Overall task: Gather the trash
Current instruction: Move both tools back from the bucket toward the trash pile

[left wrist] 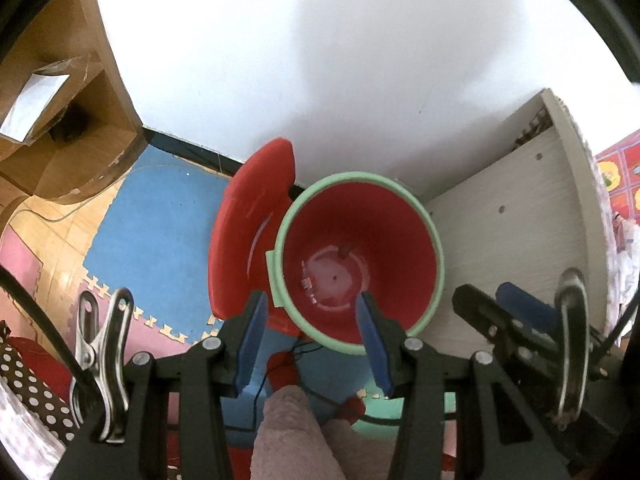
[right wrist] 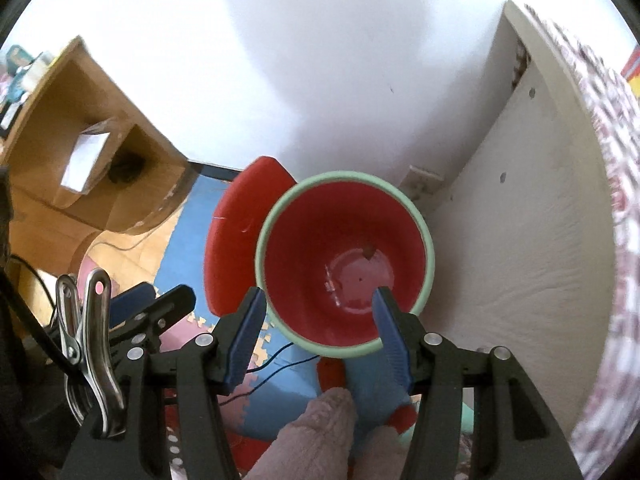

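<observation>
A red trash bin [left wrist: 394,236] with a mint-green rim stands on the floor against the wall, its red lid [left wrist: 250,220] flipped open to the left. Small scraps lie on its bottom [left wrist: 310,282]. My left gripper [left wrist: 312,344] hovers open and empty above the bin's near rim. My right gripper [right wrist: 320,334] also hovers open and empty above the same bin [right wrist: 304,236], lid [right wrist: 236,224] to its left. The right gripper shows in the left wrist view [left wrist: 516,312] and the left gripper in the right wrist view [right wrist: 148,304].
A white cabinet side [left wrist: 520,216] stands right of the bin, a wooden shelf unit [left wrist: 60,120] with a white box to the left. Blue and pink foam mats [left wrist: 160,240] cover the floor. Thin black cables [right wrist: 280,356] and a plush slipper [left wrist: 288,432] lie below the grippers.
</observation>
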The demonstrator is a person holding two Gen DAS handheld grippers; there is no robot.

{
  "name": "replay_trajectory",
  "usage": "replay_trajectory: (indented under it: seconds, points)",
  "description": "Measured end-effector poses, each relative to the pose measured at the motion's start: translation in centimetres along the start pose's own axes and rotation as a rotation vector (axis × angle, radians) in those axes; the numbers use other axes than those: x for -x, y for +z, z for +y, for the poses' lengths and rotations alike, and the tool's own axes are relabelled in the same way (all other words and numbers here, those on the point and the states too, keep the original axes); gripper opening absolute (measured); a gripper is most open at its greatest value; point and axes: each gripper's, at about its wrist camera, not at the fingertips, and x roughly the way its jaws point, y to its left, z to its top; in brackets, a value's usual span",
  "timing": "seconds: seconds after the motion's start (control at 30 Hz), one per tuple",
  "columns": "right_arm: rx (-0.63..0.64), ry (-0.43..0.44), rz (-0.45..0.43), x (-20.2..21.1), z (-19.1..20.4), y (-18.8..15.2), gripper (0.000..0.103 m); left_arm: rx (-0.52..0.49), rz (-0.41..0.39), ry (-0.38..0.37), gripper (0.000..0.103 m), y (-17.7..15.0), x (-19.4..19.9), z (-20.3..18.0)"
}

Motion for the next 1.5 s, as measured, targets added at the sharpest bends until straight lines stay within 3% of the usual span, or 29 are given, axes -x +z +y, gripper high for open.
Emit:
replay_trajectory:
  seconds: [0.57, 0.9, 1.5]
  points:
    - [0.077, 0.143, -0.137, 10.4, -2.8, -2.4, 0.057, -0.049, -0.100, 0.054, 0.048, -1.9, 8.6, -5.3]
    - [0.085, 0.220, -0.216, 16.7, -7.7, -5.5, 0.057, -0.078, -0.151, 0.050, 0.048, -4.6, 13.3, -9.8]
    - [-0.085, 0.159, -0.350, 24.6, -19.8, -10.8, 0.057, -0.241, -0.168, -0.032, 0.048, -8.6, 16.8, -22.9]
